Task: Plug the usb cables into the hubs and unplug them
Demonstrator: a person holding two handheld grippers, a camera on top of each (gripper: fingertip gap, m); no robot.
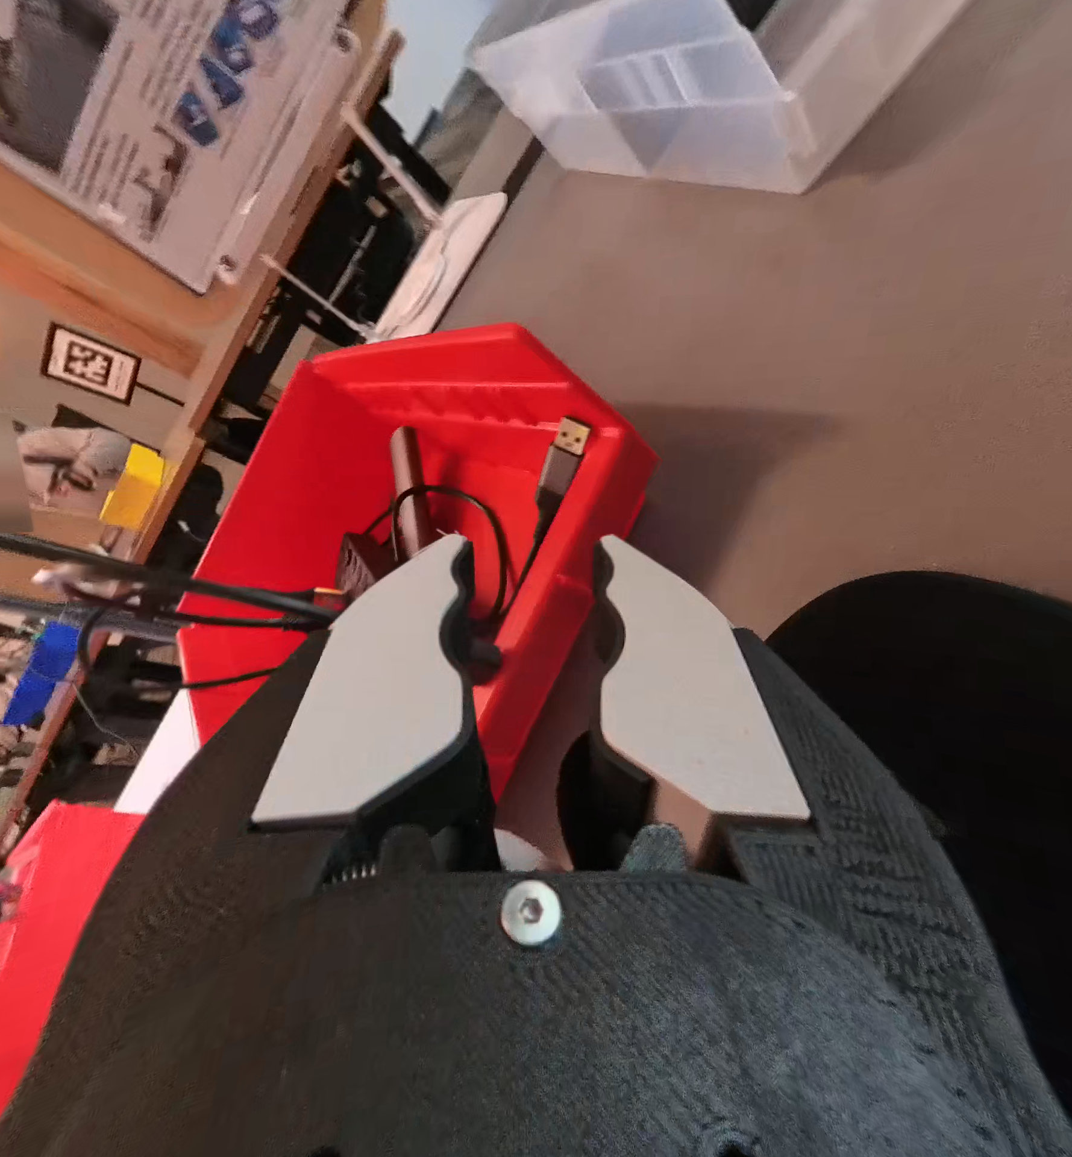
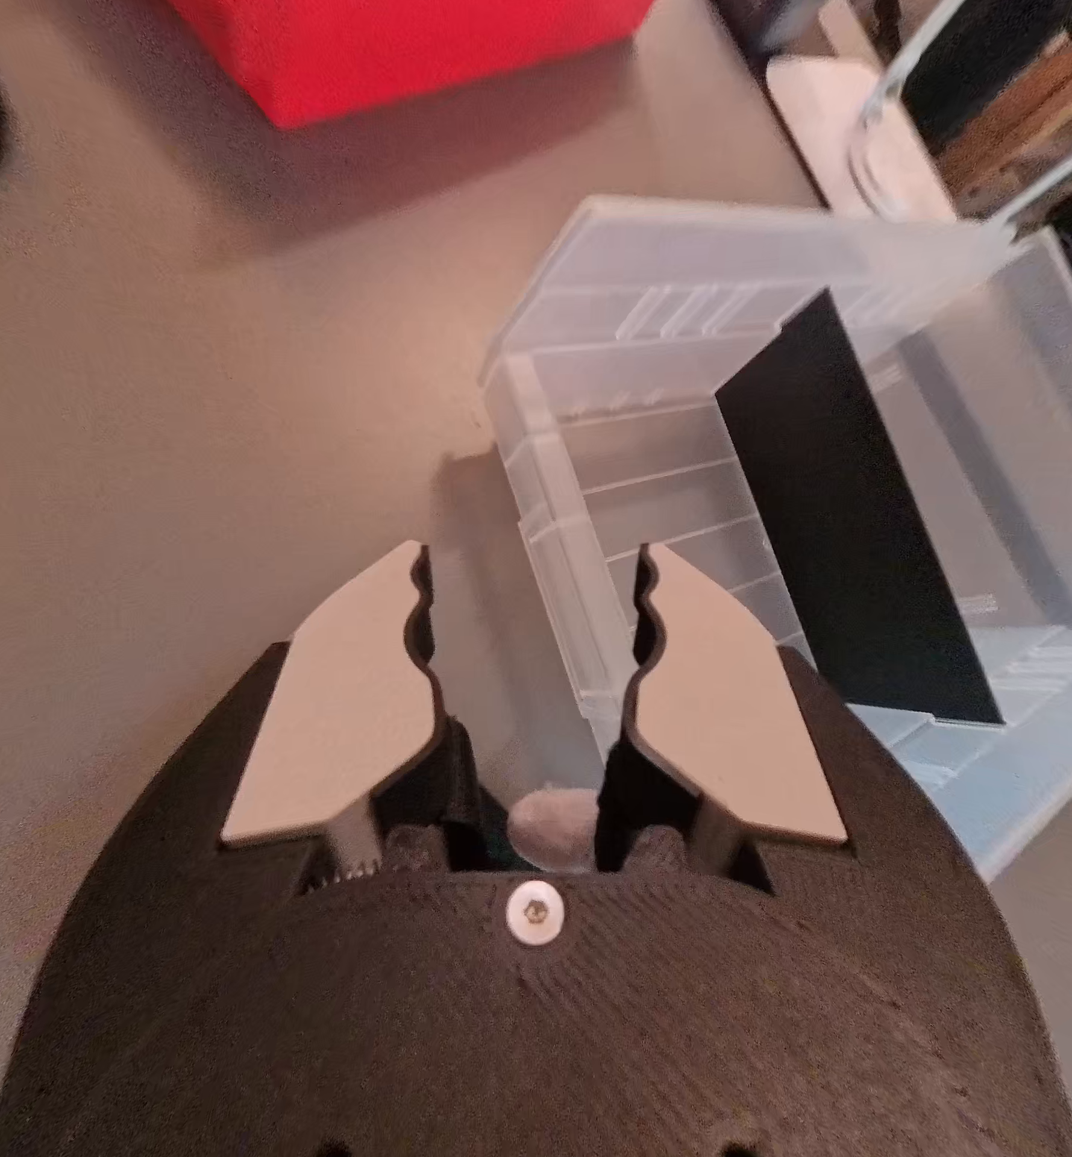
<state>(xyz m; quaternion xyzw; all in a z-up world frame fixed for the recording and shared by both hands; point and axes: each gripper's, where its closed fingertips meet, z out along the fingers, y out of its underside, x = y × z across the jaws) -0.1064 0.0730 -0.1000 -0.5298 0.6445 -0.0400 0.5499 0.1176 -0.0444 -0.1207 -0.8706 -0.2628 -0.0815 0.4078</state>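
usb cable (image 1: 561, 466) lies loose in the red bin (image 1: 283, 501) beside a dark hub (image 1: 409, 494), unplugged; left gripper (image 1: 533, 551) and right gripper (image 2: 533, 557) both gape wide, empty, so plugging looks still ahead.

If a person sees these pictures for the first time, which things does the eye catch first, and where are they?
First the red bin in the middle of the left wrist view, holding a USB plug and thin black cable, with the open left gripper at its near rim. In the right wrist view, a clear plastic bin with a black divider lies ahead of the open right gripper.
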